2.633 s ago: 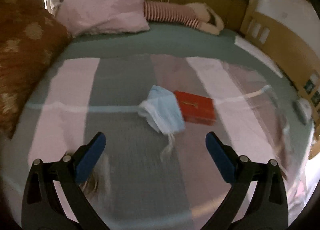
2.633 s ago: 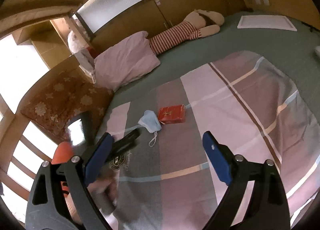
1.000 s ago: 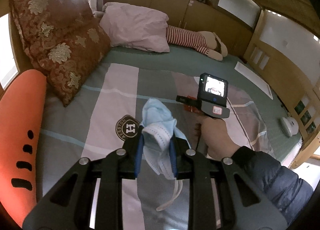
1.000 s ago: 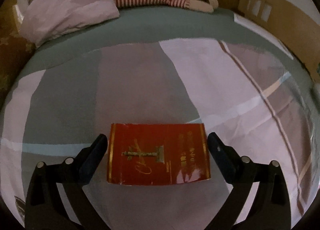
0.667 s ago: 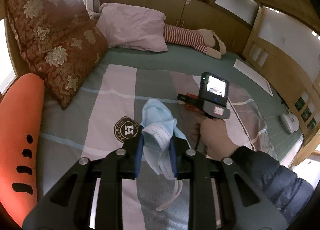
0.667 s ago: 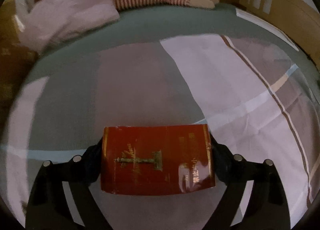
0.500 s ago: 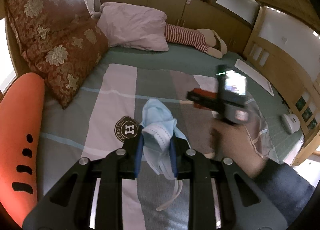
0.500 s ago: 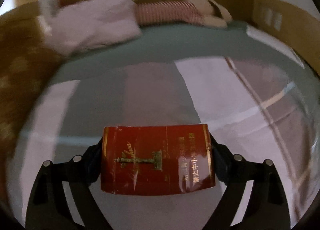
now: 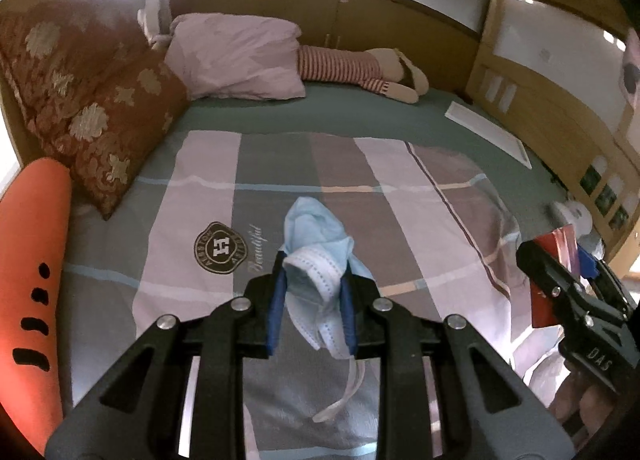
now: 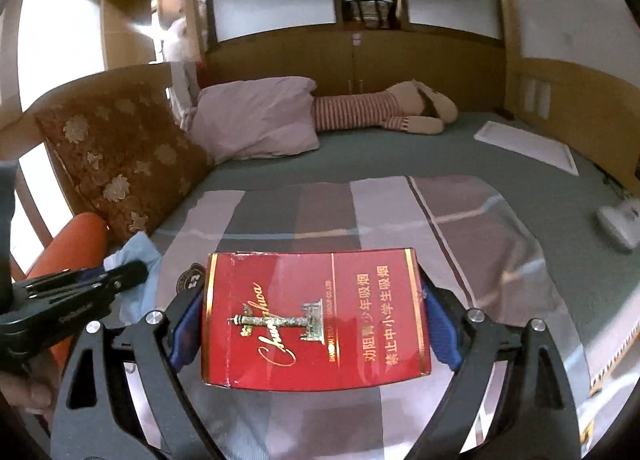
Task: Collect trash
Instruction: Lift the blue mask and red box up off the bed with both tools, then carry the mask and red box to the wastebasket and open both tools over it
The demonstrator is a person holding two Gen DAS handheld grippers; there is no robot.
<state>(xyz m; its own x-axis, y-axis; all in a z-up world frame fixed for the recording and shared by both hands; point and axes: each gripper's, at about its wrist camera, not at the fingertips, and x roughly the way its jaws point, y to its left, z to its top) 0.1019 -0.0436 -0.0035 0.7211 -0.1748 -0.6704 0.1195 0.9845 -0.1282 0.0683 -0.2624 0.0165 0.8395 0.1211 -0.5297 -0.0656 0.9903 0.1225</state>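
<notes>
The left claw (image 9: 312, 304) is clamped on a crumpled blue face mask (image 9: 316, 244), its blue pads (image 9: 277, 308) pinching the white pleated edge while one ear loop dangles below, above the striped quilt (image 9: 208, 195). The right claw (image 10: 316, 324) is clamped on a red cigarette pack (image 10: 316, 316): its pads press the two short ends, so the pack's long axis runs straight across the gap from finger to finger, with the printed face turned up toward the camera. The pack stands clear of the bed (image 10: 400, 143), held in the air rather than lying on the quilt.

Both pieces of trash are therefore off the bed and in hand, one per claw. In the left wrist view the right claw sits at the far right edge, with the pack seen nearly edge-on; in the right wrist view the left claw and its mask sit low at the left. The two claws are side by side, near each other but apart.

No bin or bag shows in either view, so which way the drop-off lies from either claw cannot be told. The next move is likely a carry to a container out of view. Neither arm can be called nearer to it from these pictures.

A brown patterned cushion (image 9: 92, 107), a pink pillow (image 9: 236, 55) and a striped soft toy (image 9: 360, 67) lie at the head of the bed, well apart from both claws.
</notes>
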